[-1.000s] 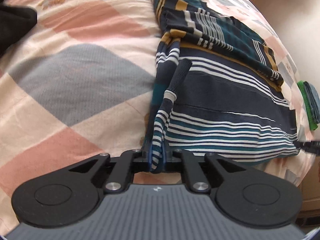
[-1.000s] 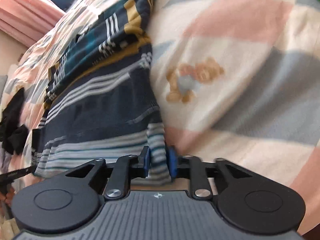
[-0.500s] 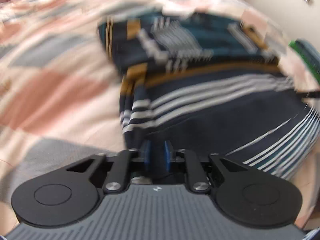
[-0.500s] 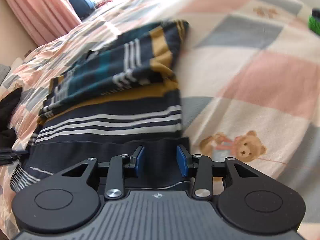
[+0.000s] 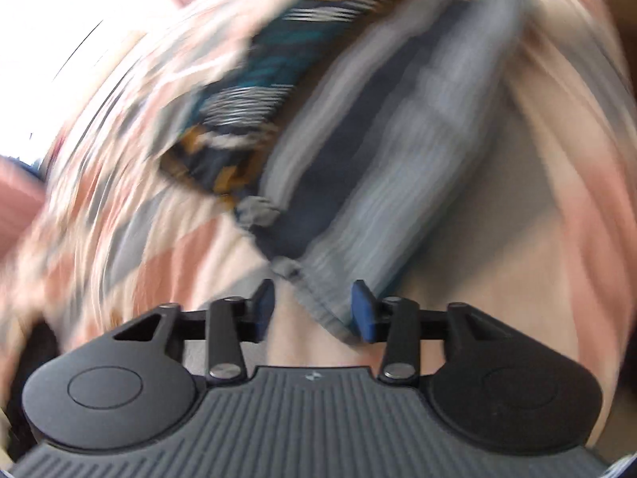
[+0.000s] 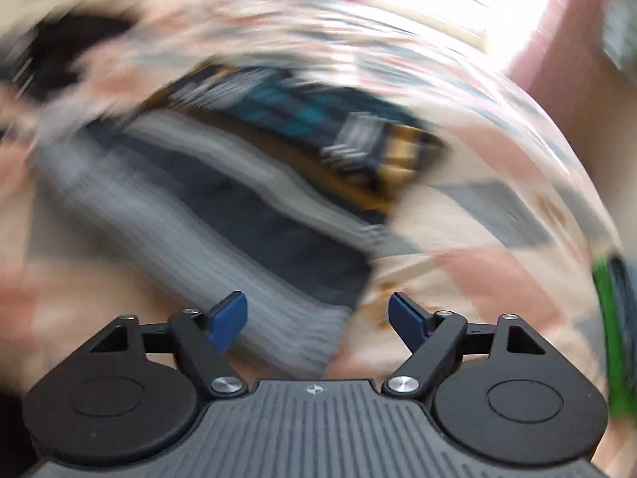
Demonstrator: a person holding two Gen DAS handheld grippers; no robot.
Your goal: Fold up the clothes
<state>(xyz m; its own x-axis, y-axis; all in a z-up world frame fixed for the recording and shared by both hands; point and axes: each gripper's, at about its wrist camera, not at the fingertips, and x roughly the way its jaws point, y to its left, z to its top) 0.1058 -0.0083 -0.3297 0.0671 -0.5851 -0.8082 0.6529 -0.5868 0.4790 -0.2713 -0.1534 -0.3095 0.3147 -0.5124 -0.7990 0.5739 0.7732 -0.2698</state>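
We're over the pink, cream and grey checked bedspread [image 5: 565, 215], everything smeared by motion. On it lies the navy, teal and mustard striped garment [image 5: 358, 167], its long axis slanting away from us in both views. Left gripper [image 5: 314, 310] spread, hem between its blue pads, untouched. Right gripper [image 6: 318, 316] wide apart, empty.

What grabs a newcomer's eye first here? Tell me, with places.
The dark navy striped garment with teal and mustard bands lies across the middle of the pink, grey and cream checked bedspread. Both views are heavily motion-blurred. The left gripper and right gripper are open at the garment's near edge, holding nothing.
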